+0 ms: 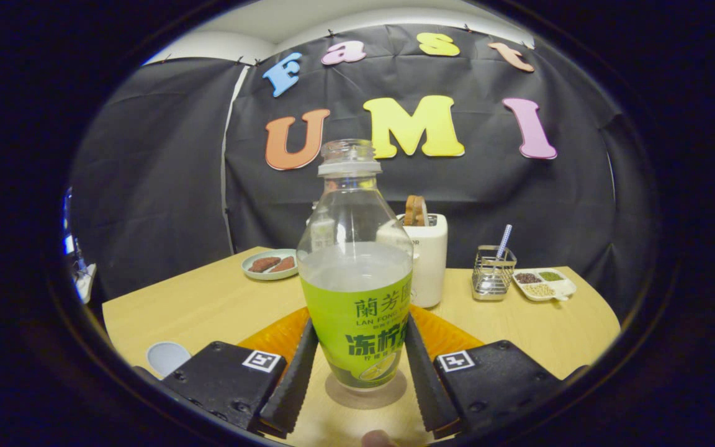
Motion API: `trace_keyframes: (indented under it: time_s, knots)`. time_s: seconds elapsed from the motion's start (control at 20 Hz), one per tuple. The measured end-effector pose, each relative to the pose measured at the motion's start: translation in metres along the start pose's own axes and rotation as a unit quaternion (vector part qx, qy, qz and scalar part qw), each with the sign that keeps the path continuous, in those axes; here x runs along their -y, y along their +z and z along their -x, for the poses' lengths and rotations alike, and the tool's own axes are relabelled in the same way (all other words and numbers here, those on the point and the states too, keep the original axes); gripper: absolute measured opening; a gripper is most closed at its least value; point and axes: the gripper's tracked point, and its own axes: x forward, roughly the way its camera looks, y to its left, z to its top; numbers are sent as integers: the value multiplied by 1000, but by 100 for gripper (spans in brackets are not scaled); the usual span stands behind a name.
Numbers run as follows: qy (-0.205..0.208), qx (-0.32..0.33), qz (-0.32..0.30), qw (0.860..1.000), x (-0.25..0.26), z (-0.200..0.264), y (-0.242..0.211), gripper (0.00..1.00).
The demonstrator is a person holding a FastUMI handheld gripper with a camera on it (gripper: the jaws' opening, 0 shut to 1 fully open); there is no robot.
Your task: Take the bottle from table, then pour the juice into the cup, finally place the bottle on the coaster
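A clear, uncapped bottle (355, 292) with a green label stands upright between my fingers, about half full of pale juice. Its base rests on a round tan coaster (395, 392) on the wooden table (208, 304). My gripper (360, 324) is shut on the bottle: the left pad (298, 369) and the right pad (421, 366) both lie against the label's sides. A pale cup (167, 357) sits on the table to the left of the left finger, partly hidden by it.
An orange mat (277, 338) lies just behind the bottle. Beyond it stand a white toaster (430, 261) with bread, a wire holder (493, 273) with a straw, a divided dish (544, 284) of grains, and a plate (270, 264) of food at the back left.
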Motion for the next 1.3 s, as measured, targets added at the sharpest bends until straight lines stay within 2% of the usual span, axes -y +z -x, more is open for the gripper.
trace_keyframes:
  time_s: [0.55,0.95,1.05,1.3]
  knots:
    - [1,-9,15,1000,-1,-29,-32,80]
    - [-4,-11,19,1000,-1,-28,-39,83]
    - [-9,-17,23,1000,1,-27,-41,92]
    - [-13,-19,11,1000,1,-23,-43,100]
